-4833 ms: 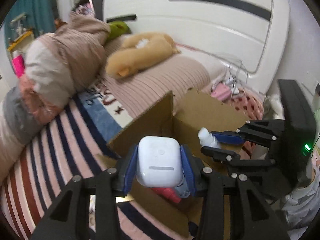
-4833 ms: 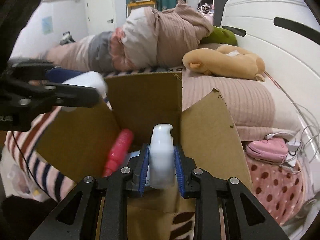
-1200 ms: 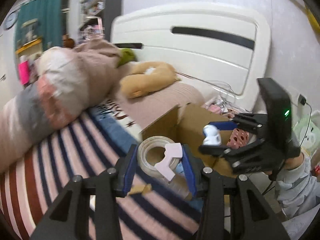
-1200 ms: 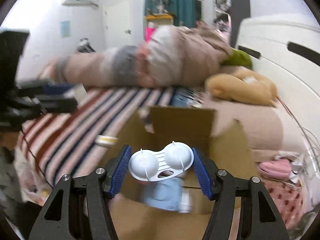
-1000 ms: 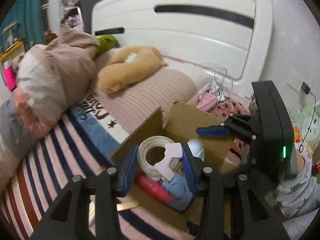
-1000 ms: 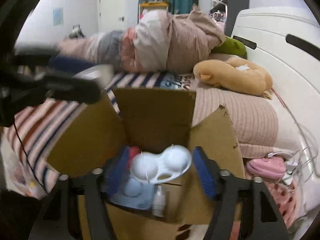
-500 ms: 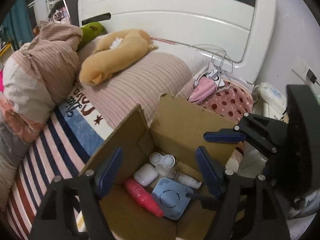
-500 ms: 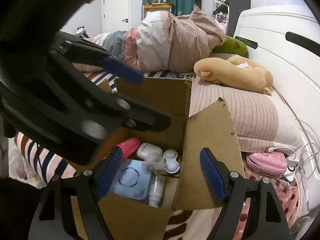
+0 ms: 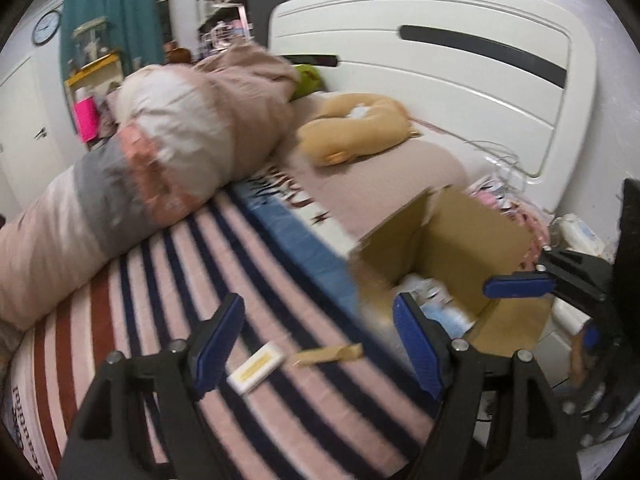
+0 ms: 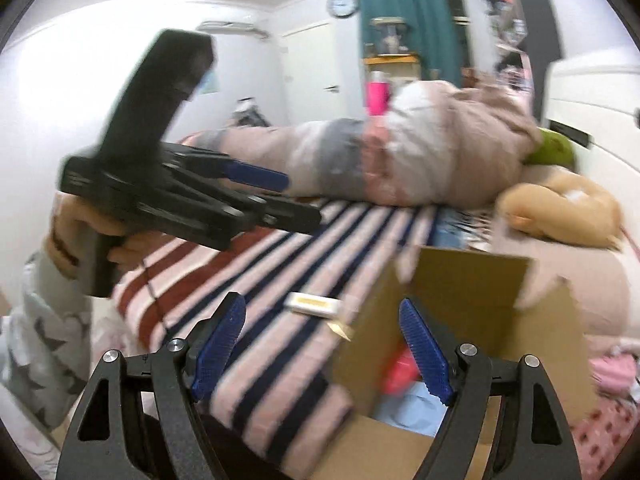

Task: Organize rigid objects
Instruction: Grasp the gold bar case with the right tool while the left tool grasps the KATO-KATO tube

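Observation:
An open cardboard box (image 9: 472,240) sits on the striped bed, also in the right wrist view (image 10: 472,292), with a pink item (image 10: 400,372) and a light blue item (image 10: 412,408) inside. A small white and yellow flat object (image 9: 256,368) lies on the blanket left of the box, also seen in the right wrist view (image 10: 314,304). My left gripper (image 9: 320,336) is open and empty above the blanket near that object. My right gripper (image 10: 320,348) is open and empty over the box's near left corner; it shows at the right in the left wrist view (image 9: 520,284).
A rolled duvet (image 9: 160,168) and a tan plush toy (image 9: 356,128) lie at the back of the bed by the white headboard (image 9: 460,64). A torn cardboard scrap (image 9: 328,354) lies beside the flat object. Pink things and cables (image 9: 500,196) lie behind the box.
Both grippers dropped their loads into the box, the tape roll and the white double-cup case, and opened. Both have swung left, away from the box toward the striped blanket.

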`<action>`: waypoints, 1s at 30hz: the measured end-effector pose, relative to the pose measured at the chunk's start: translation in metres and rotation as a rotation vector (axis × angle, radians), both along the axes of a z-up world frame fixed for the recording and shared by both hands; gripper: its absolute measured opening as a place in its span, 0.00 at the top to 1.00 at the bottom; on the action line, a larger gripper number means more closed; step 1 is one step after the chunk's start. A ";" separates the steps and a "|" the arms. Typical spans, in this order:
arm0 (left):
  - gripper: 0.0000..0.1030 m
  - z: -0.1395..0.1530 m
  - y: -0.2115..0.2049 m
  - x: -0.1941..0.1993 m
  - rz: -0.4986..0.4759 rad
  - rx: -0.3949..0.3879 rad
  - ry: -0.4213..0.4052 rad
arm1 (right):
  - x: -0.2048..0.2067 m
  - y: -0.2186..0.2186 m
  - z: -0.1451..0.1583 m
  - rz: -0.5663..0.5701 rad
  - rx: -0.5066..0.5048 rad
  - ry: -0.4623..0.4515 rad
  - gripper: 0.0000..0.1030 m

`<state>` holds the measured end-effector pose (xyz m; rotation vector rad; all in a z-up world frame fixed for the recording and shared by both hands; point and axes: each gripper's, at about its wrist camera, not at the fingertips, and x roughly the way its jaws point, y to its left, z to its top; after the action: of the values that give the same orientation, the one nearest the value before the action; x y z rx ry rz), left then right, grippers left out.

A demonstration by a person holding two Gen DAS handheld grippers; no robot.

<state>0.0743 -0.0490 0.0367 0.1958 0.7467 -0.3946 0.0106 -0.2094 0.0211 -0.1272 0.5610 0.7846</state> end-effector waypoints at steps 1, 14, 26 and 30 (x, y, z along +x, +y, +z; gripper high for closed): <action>0.28 -0.005 0.012 -0.002 0.008 -0.006 0.002 | -0.002 0.012 -0.001 0.025 -0.005 0.006 0.25; 0.28 -0.114 0.134 0.007 0.056 -0.065 0.059 | 0.024 0.130 -0.091 0.016 -0.201 0.136 0.29; 0.29 -0.204 0.091 0.075 -0.061 -0.074 0.175 | 0.107 0.116 -0.174 -0.261 -0.381 0.140 0.42; 0.47 -0.222 0.075 0.089 -0.097 -0.039 0.205 | 0.114 0.125 -0.183 -0.244 -0.458 0.114 0.54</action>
<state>0.1634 0.0260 -0.1853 0.1564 0.9329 -0.5271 0.1245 -0.0842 -0.1619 -0.4289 0.8421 0.4175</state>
